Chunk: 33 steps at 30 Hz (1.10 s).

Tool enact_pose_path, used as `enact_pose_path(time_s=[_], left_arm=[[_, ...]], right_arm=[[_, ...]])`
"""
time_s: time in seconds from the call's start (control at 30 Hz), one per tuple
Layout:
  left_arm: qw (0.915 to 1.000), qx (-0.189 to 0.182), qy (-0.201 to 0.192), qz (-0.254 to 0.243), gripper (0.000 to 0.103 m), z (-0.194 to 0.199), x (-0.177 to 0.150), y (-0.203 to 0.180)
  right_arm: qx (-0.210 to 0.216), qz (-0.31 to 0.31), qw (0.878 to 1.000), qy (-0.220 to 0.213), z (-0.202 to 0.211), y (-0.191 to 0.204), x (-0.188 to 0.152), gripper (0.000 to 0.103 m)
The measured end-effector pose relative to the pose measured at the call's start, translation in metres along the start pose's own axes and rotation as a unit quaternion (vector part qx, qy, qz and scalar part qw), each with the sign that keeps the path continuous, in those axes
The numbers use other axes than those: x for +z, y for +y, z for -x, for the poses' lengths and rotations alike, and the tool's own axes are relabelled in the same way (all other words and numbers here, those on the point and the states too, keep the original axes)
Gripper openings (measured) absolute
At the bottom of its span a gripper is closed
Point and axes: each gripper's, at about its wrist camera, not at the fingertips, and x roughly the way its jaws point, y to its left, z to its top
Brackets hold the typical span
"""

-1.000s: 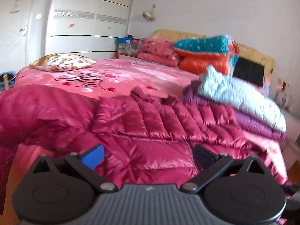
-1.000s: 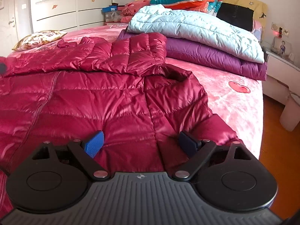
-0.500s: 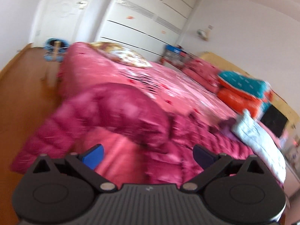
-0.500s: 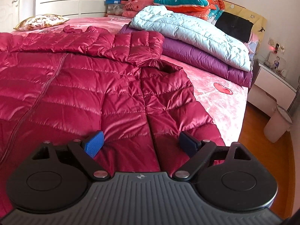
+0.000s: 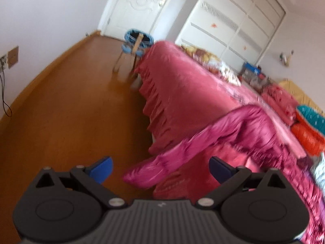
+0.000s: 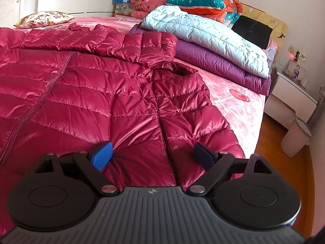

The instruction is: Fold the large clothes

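I see a red puffer jacket spread flat on the pink bed — one sleeve hanging over the bed's edge — while my left gripper and right gripper both gape, holding nothing.

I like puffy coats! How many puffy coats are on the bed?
3: a red coat spread out in front, and a light blue coat lying on a purple coat behind it. More may be hidden.

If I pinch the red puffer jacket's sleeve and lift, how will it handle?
The red puffer jacket is probably floppy: its sleeve droops off the bed edge. The glossy shell looks slippery, so pinch deep. Puffy quilting suggests it is light for its size.
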Motion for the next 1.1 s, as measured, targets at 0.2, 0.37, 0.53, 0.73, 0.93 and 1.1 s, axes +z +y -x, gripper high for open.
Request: enact_pose_path(time_s=[0.2,0.37,0.53,0.73,0.93,1.1], left_arm=[[0.998,-0.024,0.027,-0.051,0.1,-0.031,0.0,-0.004],[0.9932,-0.001,0.038,-0.11,0.1,-0.058,-0.003,-0.011],[0.9858,0.031,0.069,-0.15,0.077,-0.088,-0.005,-0.018],[0.9831,0.032,0.111,-0.142,0.026,-0.103,-0.004,-0.02],[0.9878,-0.077,0.126,-0.051,0.011,-0.076,0.025,-0.015],[0.978,-0.178,0.103,-0.036,0.01,-0.033,0.063,-0.039]], right_arm=[[-0.011,0.007,1.0,0.002,0.0,0.004,0.0,0.103],[-0.019,0.014,1.0,0.002,0.0,0.007,-0.001,0.103],[-0.019,0.015,1.0,0.002,0.0,0.007,-0.002,0.103],[-0.018,0.012,1.0,0.0,-0.001,0.006,-0.002,0.103],[-0.012,0.009,1.0,0.001,-0.001,0.002,-0.002,0.103],[-0.012,0.014,1.0,0.008,-0.001,0.003,0.004,0.103]])
